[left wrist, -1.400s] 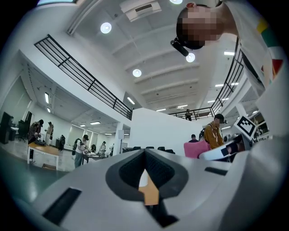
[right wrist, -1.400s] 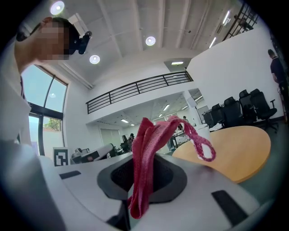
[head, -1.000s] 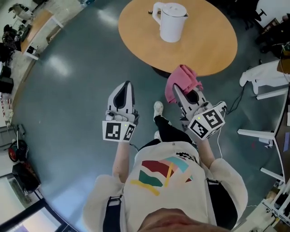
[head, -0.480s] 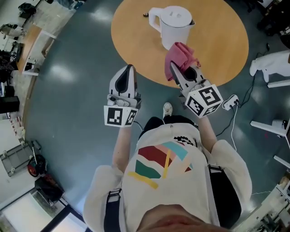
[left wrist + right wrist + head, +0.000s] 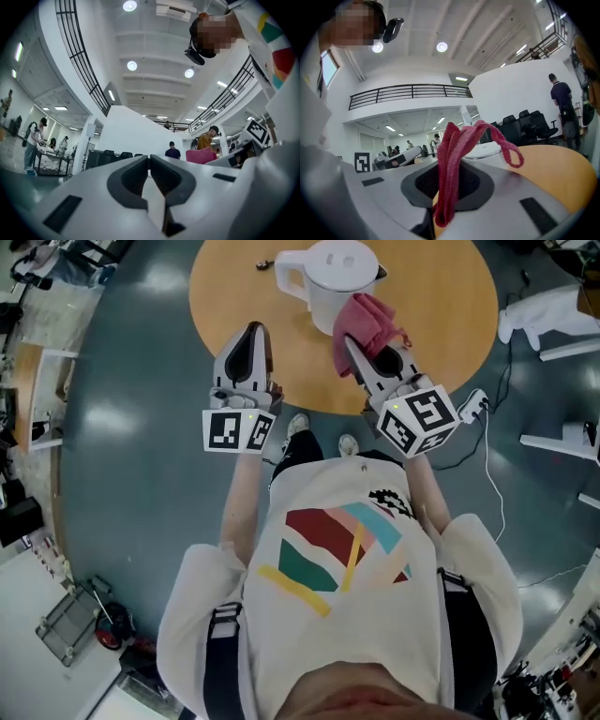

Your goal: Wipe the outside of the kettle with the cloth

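The white kettle (image 5: 330, 277) stands upright on the far part of a round wooden table (image 5: 441, 324), its handle pointing left. Just near and right of it is the pink cloth (image 5: 368, 322), bunched up and overlapping the kettle's near-right side in the head view; whether they touch cannot be told. The right gripper (image 5: 352, 352) is clamped on this cloth, a fold pinched between its jaws and a loop hanging free. The left gripper (image 5: 250, 334) sits to the left over the table's near edge, jaws pressed together with nothing between them. A small dark item (image 5: 264, 265) lies left of the kettle's handle.
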Motion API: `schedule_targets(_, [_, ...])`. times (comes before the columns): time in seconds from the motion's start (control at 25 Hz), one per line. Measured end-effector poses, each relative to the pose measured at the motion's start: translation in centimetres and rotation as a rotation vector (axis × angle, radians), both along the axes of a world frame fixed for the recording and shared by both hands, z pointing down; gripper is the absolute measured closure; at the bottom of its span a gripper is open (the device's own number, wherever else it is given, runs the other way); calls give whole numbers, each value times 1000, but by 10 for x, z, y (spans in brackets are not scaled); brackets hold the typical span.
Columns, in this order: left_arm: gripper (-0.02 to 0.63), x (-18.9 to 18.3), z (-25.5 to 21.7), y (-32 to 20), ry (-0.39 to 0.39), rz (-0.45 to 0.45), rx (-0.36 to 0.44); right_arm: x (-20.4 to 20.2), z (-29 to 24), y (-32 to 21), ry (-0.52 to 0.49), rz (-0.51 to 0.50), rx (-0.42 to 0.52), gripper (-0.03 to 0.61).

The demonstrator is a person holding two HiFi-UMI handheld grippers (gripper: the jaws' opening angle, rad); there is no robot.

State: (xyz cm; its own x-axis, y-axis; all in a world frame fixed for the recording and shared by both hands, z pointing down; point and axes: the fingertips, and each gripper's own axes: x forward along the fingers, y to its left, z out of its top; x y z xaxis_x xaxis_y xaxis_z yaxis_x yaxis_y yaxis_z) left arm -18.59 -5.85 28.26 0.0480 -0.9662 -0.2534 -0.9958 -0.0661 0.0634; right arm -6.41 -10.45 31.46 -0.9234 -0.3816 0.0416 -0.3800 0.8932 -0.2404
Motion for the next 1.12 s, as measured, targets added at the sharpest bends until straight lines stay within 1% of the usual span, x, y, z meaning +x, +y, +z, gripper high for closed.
schedule_targets(0.04, [569, -6, 2, -10, -4, 25, -3, -2, 3, -3, 6, 33, 3, 540])
schedule_targets(0.08, [556, -12, 5, -19, -10, 50, -9, -5, 5, -5, 13, 66, 6, 540])
schedule_targets(0.16, [489, -23, 12, -38, -18, 105, -28, -11, 9, -9, 32, 130, 16, 540])
schedule_targets(0.2, [466, -28, 15, -48, -20, 134, -41, -15, 11, -10, 44, 160, 25, 540])
schedule_targets(0.36, [460, -40, 33, -80, -19, 260, -103, -38, 23, -16, 94, 281, 60, 540])
schedule_targets(0.44, [460, -45, 42, -87, -13, 303, -121, -56, 30, -20, 111, 318, 73, 540])
schedule_targets(0.56, [460, -56, 51, -89, -12, 345, -137, -89, 36, -25, 160, 374, 140, 540])
schedule_targets(0.64, [460, -61, 56, -90, -9, 379, -146, -110, 38, -30, 227, 435, 212, 540])
schedule_targets(0.72, [460, -65, 60, -91, 1, 409, -155, -127, 44, -36, 284, 486, 250, 540])
schedule_targets(0.84, [460, -74, 65, -94, 19, 434, -163, -139, 53, -47, 342, 556, 256, 540])
schedule_targets(0.96, [460, -84, 71, -99, 32, 439, -163, -141, 61, -62, 359, 615, 239, 540])
schedule_targets(1.12, [460, -89, 79, -100, 44, 439, -181, -143, 68, -74, 379, 643, 216, 540])
